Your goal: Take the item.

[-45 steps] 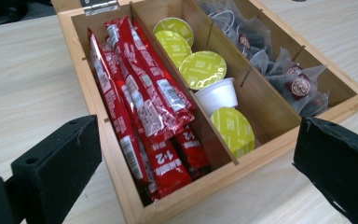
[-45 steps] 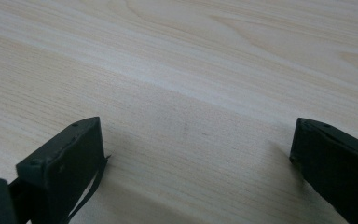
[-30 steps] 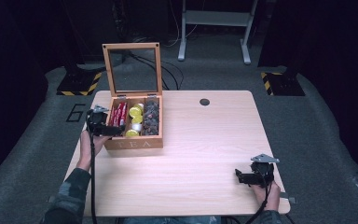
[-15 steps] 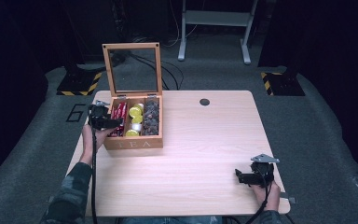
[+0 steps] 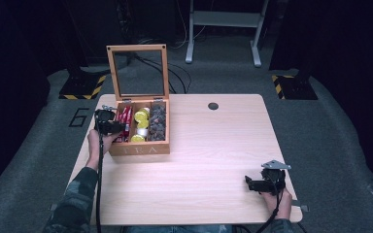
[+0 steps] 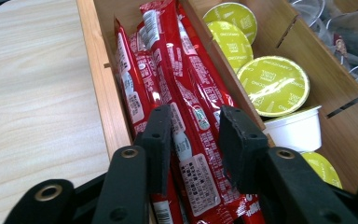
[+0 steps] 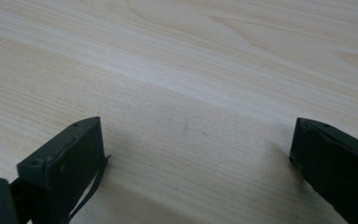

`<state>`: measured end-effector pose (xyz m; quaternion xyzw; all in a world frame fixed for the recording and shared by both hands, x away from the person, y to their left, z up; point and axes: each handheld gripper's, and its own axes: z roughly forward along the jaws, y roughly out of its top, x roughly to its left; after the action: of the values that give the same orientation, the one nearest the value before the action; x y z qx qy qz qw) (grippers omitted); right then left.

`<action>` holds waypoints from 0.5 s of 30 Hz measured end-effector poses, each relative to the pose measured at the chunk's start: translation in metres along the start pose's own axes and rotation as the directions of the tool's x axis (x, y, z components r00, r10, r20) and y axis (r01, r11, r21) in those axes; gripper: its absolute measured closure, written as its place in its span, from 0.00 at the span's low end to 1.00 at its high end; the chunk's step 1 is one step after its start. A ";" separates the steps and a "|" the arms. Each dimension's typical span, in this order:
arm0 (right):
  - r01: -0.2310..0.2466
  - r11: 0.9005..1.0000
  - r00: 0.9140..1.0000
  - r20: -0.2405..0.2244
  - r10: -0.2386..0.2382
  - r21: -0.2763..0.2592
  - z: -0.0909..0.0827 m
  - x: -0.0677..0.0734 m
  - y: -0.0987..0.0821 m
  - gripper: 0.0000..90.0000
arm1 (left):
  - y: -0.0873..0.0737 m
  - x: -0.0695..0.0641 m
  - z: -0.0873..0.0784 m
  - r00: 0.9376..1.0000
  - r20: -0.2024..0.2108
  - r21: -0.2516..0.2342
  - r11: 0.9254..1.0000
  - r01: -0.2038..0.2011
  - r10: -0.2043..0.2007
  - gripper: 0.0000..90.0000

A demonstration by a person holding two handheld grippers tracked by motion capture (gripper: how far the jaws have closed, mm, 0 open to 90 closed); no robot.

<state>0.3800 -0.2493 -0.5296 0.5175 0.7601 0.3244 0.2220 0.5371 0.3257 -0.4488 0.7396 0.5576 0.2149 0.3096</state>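
So I've got my left tongs [image 6: 191,135] down in the left compartment of the wooden tea box [image 5: 138,148], which sits on the left side of the bench [image 5: 213,160] with its lid up. The jaws have just been closing around the red stick sachets [image 6: 168,79], with one sachet between them; can't quite tell if the pads are squeezing it. Yellow-green capsules [image 6: 272,84] sit next door. My right tongs [image 7: 198,154] are spread wide over bare bench, near its right front corner.
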 end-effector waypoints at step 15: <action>0.001 1.000 1.000 0.002 -0.001 -0.003 0.000 0.000 0.000 0.03 | -0.001 -0.004 0.001 0.998 -0.044 0.023 0.999 0.038 -0.037 0.89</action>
<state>0.3800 -0.2496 -0.5296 0.5171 0.7597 0.3249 0.2235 0.5357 0.3220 -0.4504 0.7277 0.5805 0.2187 0.2926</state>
